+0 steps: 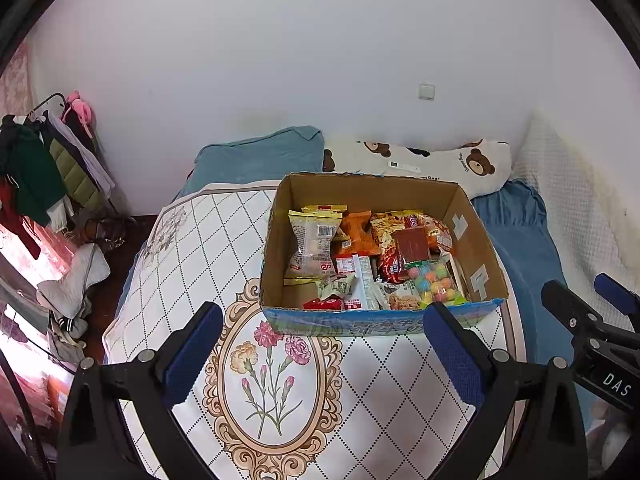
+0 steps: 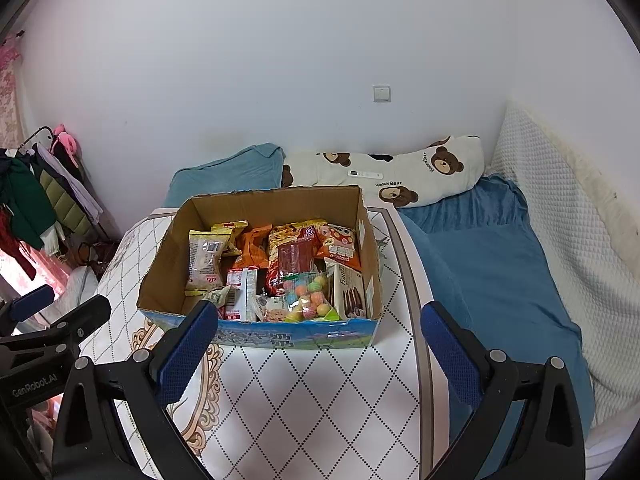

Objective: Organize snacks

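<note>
- Cardboard box (image 1: 372,248) is sitting on a patterned table (image 1: 192,240) over the bed, packed with loose snacks; nothing is lying outside it
- Candy-ball bag (image 1: 436,282) is resting on top near the front wall, beside a pale bun packet (image 1: 312,246); both look slippery, so a shallow pinch is risking a drop
- Left gripper (image 1: 322,344) is hovering before the box front, fingers spread wide, holding nothing
- Right gripper (image 2: 318,344) is likewise spread and empty, near the front right corner
- Both grippers are sitting close together, so reaching in at once is risking a collision or shoving the light box backward
</note>
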A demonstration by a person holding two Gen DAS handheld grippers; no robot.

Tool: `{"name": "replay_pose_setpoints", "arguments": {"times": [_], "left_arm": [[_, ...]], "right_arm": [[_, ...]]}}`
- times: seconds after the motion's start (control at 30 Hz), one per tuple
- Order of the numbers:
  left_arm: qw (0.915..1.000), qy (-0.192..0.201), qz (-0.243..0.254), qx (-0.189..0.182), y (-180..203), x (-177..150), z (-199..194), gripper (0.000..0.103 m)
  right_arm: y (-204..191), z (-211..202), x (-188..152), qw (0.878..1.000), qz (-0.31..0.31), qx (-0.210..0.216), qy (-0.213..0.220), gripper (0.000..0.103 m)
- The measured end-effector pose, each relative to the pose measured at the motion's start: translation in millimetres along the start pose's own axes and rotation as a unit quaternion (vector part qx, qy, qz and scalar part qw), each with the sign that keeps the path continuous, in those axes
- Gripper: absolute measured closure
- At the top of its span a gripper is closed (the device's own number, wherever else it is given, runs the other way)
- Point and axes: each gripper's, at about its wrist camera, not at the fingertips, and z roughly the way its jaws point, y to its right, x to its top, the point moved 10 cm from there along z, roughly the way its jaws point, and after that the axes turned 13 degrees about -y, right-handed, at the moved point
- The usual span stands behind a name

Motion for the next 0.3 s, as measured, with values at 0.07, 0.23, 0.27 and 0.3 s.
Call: {"name": "replay_pose_setpoints", "arguments": {"times": [0.07,0.23,0.27,0.3], "left_arm": [[1.0000,0.001,0.000,0.000,-0.5,0.6,0.1,0.000],[1.0000,0.004,0.000,-0.001,-0.4,2.0,-1.5,0.000],[1.0000,0.005,-0.001,0.000,-0.6,2.7,-2.0,0.000],[1.0000,0.006,-0.003,0.000,-0.8,2.6,-2.2,0.000]], "right_arm": [[-0.6,0.7,0.4,1.000,0.000,0.000,-0.001,0.000],[-1.0,-0.3,-0.1,1.000,0.000,0.000,0.000,0.000],[-1.1,-0.2,0.0,1.000,0.000,-0.001,0.000,0.000],[-1.0,-0.2,-0.1,1.000,-0.001,-0.001,0.000,0.000]]}}
